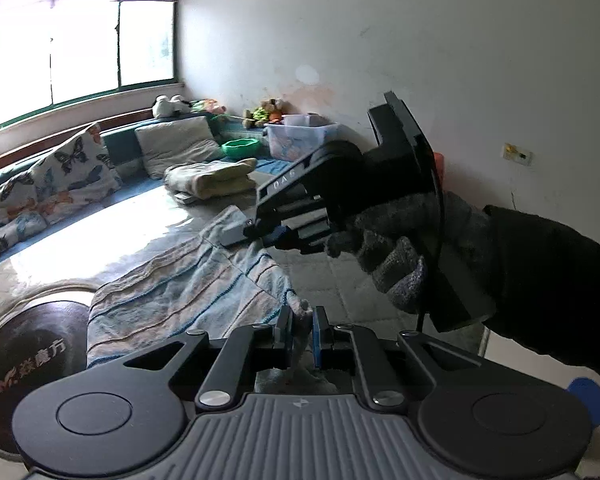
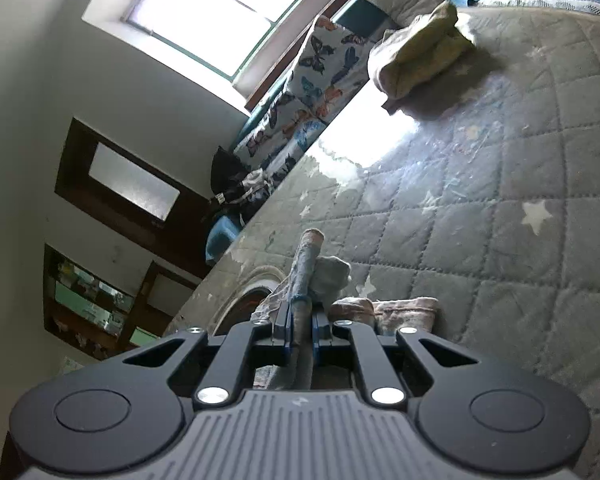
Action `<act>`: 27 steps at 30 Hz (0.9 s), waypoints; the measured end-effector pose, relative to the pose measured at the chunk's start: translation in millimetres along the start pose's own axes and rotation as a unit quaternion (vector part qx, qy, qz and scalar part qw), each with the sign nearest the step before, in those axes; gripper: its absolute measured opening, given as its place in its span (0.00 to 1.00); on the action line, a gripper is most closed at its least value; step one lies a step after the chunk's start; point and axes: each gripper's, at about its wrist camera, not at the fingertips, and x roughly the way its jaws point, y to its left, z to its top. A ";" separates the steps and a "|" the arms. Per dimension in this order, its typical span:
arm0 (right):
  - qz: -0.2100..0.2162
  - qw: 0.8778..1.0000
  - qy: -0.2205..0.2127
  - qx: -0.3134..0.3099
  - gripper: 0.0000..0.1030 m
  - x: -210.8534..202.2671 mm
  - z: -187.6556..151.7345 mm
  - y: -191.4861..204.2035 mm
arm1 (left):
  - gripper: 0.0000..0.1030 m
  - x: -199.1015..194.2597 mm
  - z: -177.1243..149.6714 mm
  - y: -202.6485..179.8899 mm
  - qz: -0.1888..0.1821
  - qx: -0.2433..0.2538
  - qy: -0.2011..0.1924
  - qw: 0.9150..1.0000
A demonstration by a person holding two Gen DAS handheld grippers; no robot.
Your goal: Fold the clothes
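Room: bright window behind, white wall to one side, cushions with butterflies under the window.
Bed: quilted grey mattress cover (image 2: 500, 208) with pale stars carries everything; it is a bed, not a worktop.
Folded pile: yellowish folded cloth (image 1: 212, 178) lies far up the bed, well apart from both grippers.
Striped garment: pale cloth with blue and pink stripes (image 1: 188, 292) lies half raised off the mattress, stretched between the two grippers.
Long axis: I judge it runs from the left gripper up and away toward the right gripper, slanting across the bed.
Left gripper (image 1: 302, 322): jaws are narrow and pinch a corner of the striped garment close to the camera.
Right gripper (image 1: 260, 232): held by a gloved hand (image 1: 396, 252), jaws nearly closed on the far edge of the same cloth; the right wrist view shows fabric clamped between them.
Coming move: both ends are held, so a fold seems to depend on bringing one held edge over toward the other; which stage of folding this is I cannot tell.
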 end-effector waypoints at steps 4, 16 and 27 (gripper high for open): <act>-0.024 1.000 -0.001 0.003 0.15 0.8 -3.9 -11.1 | 0.12 10.1 -6.7 1.6 -0.010 0.004 0.020 1.000; -0.085 0.992 -0.041 -0.080 0.26 -24.7 -3.7 17.6 | 0.25 7.8 -14.5 11.5 -0.027 0.005 0.039 0.999; -0.045 0.976 0.028 -0.212 0.26 -21.7 -53.0 64.2 | 0.24 7.3 -20.3 71.7 0.076 -0.055 0.051 0.994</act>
